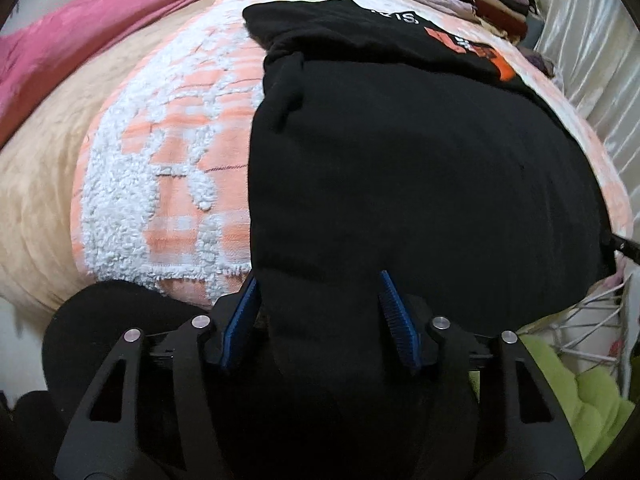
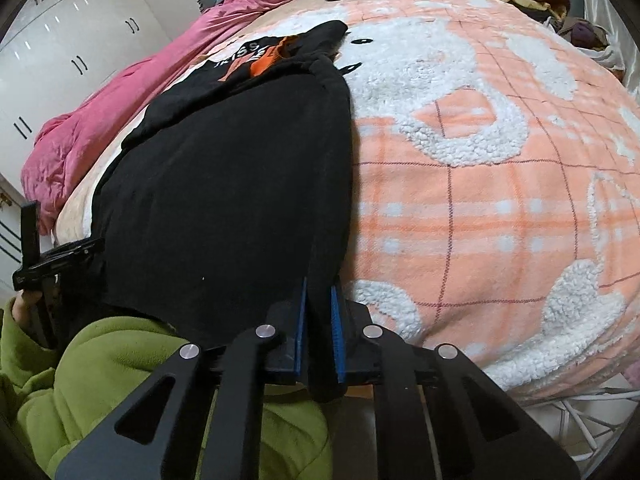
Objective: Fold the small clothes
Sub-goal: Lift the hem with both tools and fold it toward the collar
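Peach blanket (image 2: 500,200), black shirt (image 2: 224,200), right gripper (image 2: 319,320) jaws pinching hem, left gripper (image 1: 320,312) jaws parted astride hem

garment: black top (image 1: 420,168) with orange and white print | state: partly folded, plain side up, print showing only at far end | pose: lying flat lengthwise, near hem hanging over the bed's edge | location: on peach-and-white fleece blanket (image 2: 500,200), along its edge

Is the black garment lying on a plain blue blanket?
No, the black garment lies on an orange-and-white checked blanket with fluffy white patches.
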Demonstrator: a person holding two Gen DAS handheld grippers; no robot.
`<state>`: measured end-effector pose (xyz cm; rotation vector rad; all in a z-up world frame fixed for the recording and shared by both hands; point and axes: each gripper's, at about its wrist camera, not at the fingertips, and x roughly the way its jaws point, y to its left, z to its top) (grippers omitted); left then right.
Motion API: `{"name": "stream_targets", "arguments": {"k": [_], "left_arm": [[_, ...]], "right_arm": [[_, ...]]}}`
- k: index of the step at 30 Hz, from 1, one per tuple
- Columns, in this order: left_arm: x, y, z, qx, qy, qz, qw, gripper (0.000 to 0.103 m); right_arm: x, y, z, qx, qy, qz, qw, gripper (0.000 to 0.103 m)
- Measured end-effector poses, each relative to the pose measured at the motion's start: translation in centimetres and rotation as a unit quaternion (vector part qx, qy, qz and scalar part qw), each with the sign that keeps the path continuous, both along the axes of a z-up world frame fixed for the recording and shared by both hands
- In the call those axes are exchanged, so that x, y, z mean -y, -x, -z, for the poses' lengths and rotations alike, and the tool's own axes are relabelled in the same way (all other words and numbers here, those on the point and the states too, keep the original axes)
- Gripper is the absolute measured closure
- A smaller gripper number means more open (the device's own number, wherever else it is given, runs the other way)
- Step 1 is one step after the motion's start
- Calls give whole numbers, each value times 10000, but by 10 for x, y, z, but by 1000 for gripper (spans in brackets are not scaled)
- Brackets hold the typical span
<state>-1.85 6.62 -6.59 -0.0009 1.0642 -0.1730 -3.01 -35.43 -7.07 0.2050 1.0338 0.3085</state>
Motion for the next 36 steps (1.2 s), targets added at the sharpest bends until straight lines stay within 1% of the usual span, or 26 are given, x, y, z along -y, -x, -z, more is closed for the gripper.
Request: {"name": "stream_targets", "arguments": {"k": [1,2,5,8,10,12,16,18,20,21,22,23,26,28,30,31,34,36], "left_arm": [[0,0,0,0,21,4,10000,59],[-2,0,-1,-18,136,30,9999,66],[-3,-2,1,-56,178,19,9998,65],[1,-2,3,-85,143,32,9999,58],[2,-3,5,-97,147,40,9998,56],[3,-3,5,-94,129,46,9999,55],[2,-3,5,-77,149,34,9999,56],[2,-3,4,-71,143,13,9999,60],[-1,-2,1,-52,174,-13,9998,71],[-3,-2,0,-51,230,-11,9997,75],[-5,-1,-2,-47,293,-11,9996,83],[-9,0,-4,-40,368,-25,9993,88],[-13,2,-7,-43,524,-33,9986,95],[-14,4,-8,-66,626,-7,9980,96],[-13,5,-7,-103,650,13,9978,95],[-13,5,-6,-122,639,5,9979,93],[-12,3,0,-237,656,-5,9976,78],[-7,4,1,-216,539,42,9983,78]], "right_arm": [[-1,0,1,-4,3,-45,10000,91],[-2,0,2,-13,29,-70,10000,90],[-2,-3,6,-53,10,-44,10000,89],[-3,-4,8,-15,66,-95,9999,89],[-2,-4,9,-4,-14,-76,10000,89],[1,-4,9,2,-102,-29,9999,91],[1,-2,6,49,-65,-98,9999,94],[1,-2,4,55,-86,-97,9999,94],[1,-1,2,82,-121,-104,9998,94],[1,0,0,92,-137,-111,9998,95],[1,0,-1,109,-155,-125,9997,95],[0,1,-3,125,-165,-139,9997,95],[-2,3,-11,197,-226,-194,9994,95],[-4,3,-15,250,-252,-264,9990,95],[-5,2,-15,253,-172,-312,9990,95],[-5,1,-13,214,-185,-307,9991,95],[-3,-1,-5,94,-146,-241,9996,92],[-1,-3,0,24,-161,-195,9997,92]]}}
